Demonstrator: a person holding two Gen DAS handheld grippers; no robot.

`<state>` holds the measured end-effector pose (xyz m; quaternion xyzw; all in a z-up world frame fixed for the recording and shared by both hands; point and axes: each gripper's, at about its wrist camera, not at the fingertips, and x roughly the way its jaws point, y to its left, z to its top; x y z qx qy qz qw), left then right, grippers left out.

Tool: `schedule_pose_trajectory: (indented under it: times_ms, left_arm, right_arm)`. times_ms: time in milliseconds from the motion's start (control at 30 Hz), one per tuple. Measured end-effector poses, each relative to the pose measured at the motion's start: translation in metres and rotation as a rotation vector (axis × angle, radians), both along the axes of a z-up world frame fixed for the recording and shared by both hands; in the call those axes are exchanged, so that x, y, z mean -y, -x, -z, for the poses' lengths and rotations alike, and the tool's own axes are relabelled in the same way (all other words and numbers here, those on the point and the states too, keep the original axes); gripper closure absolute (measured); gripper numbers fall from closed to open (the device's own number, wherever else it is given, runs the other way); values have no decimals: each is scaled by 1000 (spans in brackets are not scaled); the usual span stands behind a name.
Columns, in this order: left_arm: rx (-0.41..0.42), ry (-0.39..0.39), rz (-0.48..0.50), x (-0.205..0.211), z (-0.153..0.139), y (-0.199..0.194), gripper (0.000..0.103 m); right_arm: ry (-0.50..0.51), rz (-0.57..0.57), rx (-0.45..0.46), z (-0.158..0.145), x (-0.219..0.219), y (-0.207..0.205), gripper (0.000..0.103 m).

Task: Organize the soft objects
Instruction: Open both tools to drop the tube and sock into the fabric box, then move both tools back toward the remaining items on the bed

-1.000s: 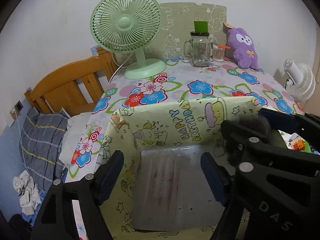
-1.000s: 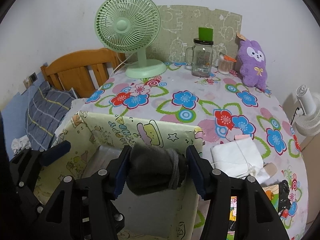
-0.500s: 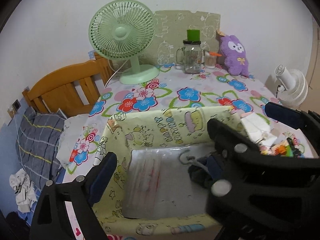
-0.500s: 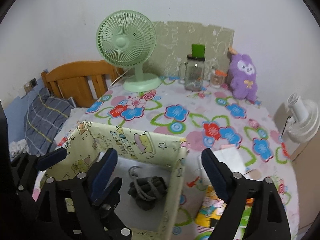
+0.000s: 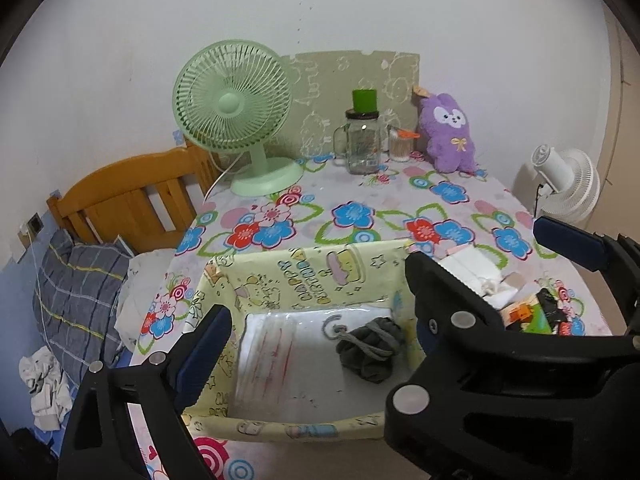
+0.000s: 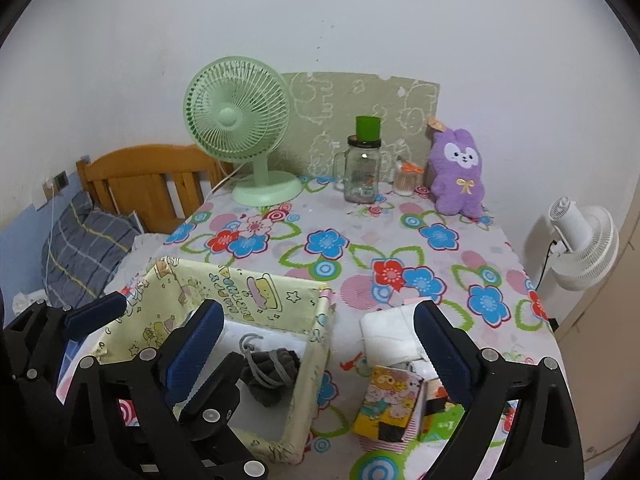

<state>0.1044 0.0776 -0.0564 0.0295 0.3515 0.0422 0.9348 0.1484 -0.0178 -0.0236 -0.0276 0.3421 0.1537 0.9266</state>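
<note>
A yellow cartoon-print fabric bin (image 5: pixel 280 276) (image 6: pixel 256 292) sits at the near left of the flowered table. A dark grey bundled cloth with a drawstring (image 5: pixel 370 346) (image 6: pixel 270 370) lies inside it on the bin's right side, beside a clear packet with red stripes (image 5: pixel 276 356). My left gripper (image 5: pixel 316 336) is open above the bin. My right gripper (image 6: pixel 316 344) is open and empty, above the bin's right wall. A purple plush rabbit (image 5: pixel 448 136) (image 6: pixel 458 172) sits at the far right of the table.
A green desk fan (image 6: pixel 240 132), a glass jar with a green lid (image 6: pixel 362 168) and a small cup (image 6: pixel 406 182) stand at the back. A white folded bundle (image 6: pixel 390 334) and colourful small boxes (image 6: pixel 390 406) lie right of the bin. A white floor fan (image 6: pixel 580 244) stands beyond the table's right edge. A bed is on the left.
My right gripper opened and let the grey cloth drop into the bin, then pulled back and up. Both grippers have drawn away from the bin.
</note>
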Motion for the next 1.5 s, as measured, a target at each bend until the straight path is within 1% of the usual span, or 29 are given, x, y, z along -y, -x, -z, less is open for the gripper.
schedule_pose_trajectory:
  times_ms: [167,433,667,833,1033,1233,1333,1500]
  left_arm:
    - [23,2,20,14,-8,8,8]
    - [54,19,58,39,-14,19,8]
    - [66,31,85,61,-19,22,8]
    - [73,31,99,78,-22,25,8]
    - [77,43,118,98,-21,26,8]
    - [75,46,140,119,-17,24,8]
    - [55,68,156,129,-13,20,8]
    - [55,86,166,143,-5,16,8]
  right_arm:
    - [-10,21,22,-8,14,9,3]
    - [-21,49,42,-16,43,23,2]
    - [2,60,72,-23,66,30,2]
    - [-7,72,71,-26,83,33,2]
    - [-13,88,66,-24,104,36,2]
    - [3,106,74,-21,125,35,2]
    - [11,115,78,-19,135,34,2]
    - [18,131,75,-12,150,31,2]
